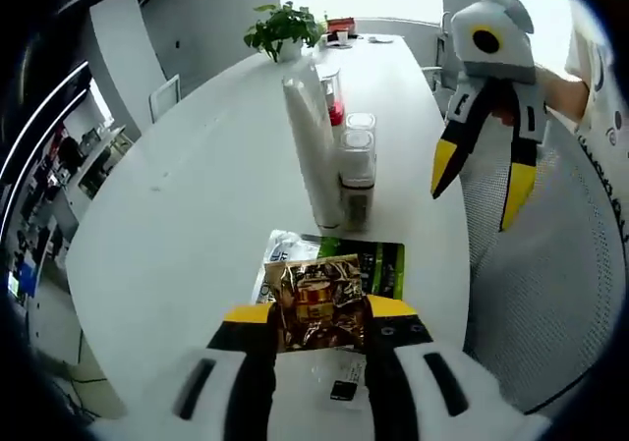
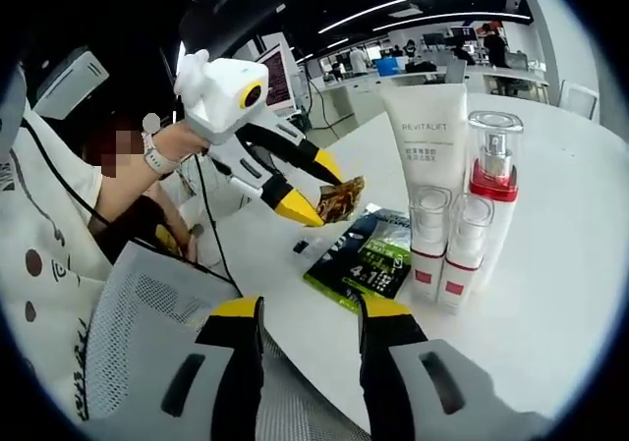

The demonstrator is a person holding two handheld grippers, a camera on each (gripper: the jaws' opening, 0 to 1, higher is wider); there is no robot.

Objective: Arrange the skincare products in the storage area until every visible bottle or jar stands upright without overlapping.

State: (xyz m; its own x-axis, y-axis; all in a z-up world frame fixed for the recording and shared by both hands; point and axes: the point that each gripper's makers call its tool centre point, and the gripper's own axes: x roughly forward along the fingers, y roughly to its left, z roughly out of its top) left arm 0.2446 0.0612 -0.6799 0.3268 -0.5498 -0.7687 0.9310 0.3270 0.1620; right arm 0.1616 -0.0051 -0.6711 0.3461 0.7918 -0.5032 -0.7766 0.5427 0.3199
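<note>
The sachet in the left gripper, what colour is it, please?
Shiny gold sachet with red print, best in the left gripper view.

Upright bottles [image 1: 339, 151] crowd the green packet [image 1: 378, 264]; open table [image 1: 187, 215] beside.

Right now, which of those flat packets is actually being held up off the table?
The crinkly gold packet, pinched in the left gripper and raised above the table. The green packet lies flat on the table beside the standing bottles.

Left gripper view: my left gripper [image 1: 319, 315] clamps a gold sachet [image 1: 321, 302].
Green packet [image 1: 373, 264] lies flat on white table [image 1: 197, 215]; tube [image 1: 313, 151] and bottles [image 1: 356, 171] stand upright beyond. My right gripper [image 1: 479, 186] hangs apart, jaws spread.
</note>
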